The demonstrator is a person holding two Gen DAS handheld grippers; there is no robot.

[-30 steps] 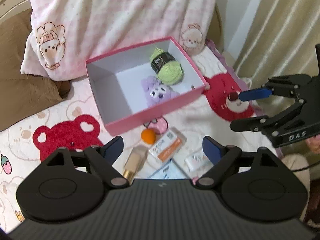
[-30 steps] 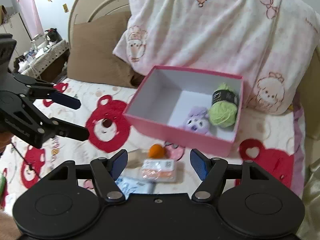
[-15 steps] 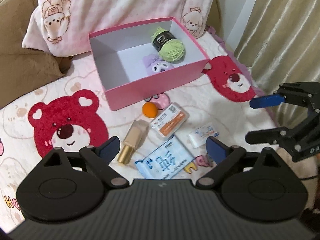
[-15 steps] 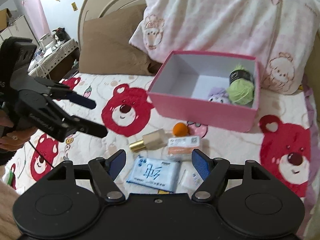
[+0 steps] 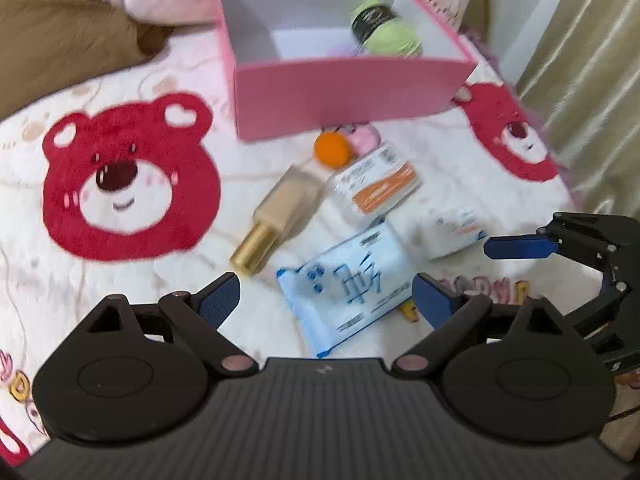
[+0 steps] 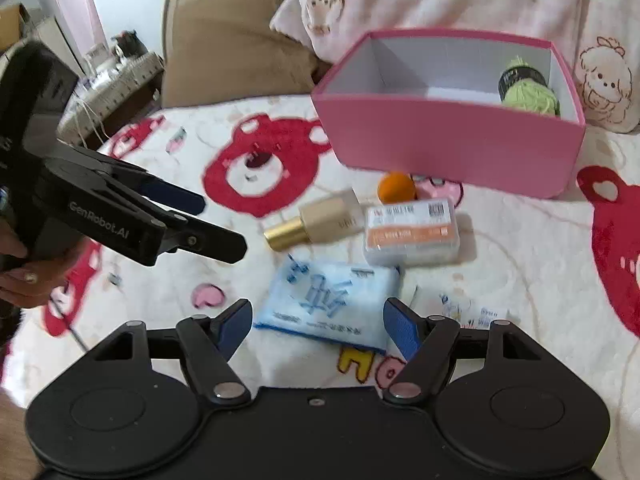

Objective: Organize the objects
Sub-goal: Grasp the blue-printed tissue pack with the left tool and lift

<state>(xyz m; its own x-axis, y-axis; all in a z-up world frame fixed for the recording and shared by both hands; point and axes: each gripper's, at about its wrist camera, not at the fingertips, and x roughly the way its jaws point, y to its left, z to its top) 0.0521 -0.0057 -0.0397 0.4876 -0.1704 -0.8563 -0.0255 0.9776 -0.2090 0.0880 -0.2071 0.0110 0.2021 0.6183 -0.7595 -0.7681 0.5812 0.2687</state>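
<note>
Just beyond the wide-open right hand-held gripper [image 6: 318, 330], the blue tissue pack [image 6: 328, 300] is seen flat on the bed [image 6: 520, 248], its long axis crosswise. Farther left, the empty left hand-held gripper [image 6: 222, 226] is spread; the pink box [image 6: 452, 152] is farthest.

The side plate of the left gripper [image 6: 222, 226], seen from the right wrist view, carries white lettering reading "GenRobot.AI". The blue tissue pack [image 5: 347, 282] bears large blue Chinese characters and smaller print lines, all too blurred to read. The clear box with the orange label [image 6: 411, 232] shows a top line of printed text, a small barcode-like square at its right corner, and white text on the orange band, none of it legible. The small white packet [image 5: 456, 231] has blue and orange print, unreadable. The beige bottle [image 6: 320, 222] shows a faint mark, not legible.
</note>
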